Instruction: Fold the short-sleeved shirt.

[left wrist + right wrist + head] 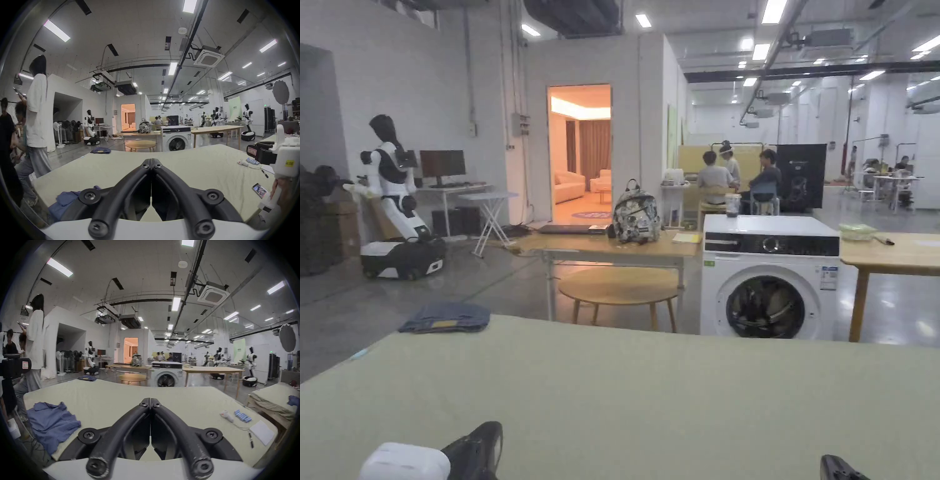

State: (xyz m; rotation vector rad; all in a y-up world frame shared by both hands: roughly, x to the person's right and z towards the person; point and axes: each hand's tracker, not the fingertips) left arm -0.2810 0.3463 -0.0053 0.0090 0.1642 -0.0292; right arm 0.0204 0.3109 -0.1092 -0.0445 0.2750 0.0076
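The worktop (129, 402) was mostly bare green cloth, probably kept free as folding space. The short-sleeved shirt (52, 421) lay crumpled at the near left corner, partly hanging over the edge, not yet spread out. Small stuff, including a pack of blue cells (243, 415), sat along the right edge, out of the way. Left gripper (151, 160) and right gripper (150, 399) both hovered over the middle, fingers pressed together on nothing — looked like a pre-start pose.

A pale green desk (113, 402) carries a crumpled blue shirt (52, 420) at its left edge, folded denim (445, 317) at the far-left corner, and a phone (259, 190) on the right.
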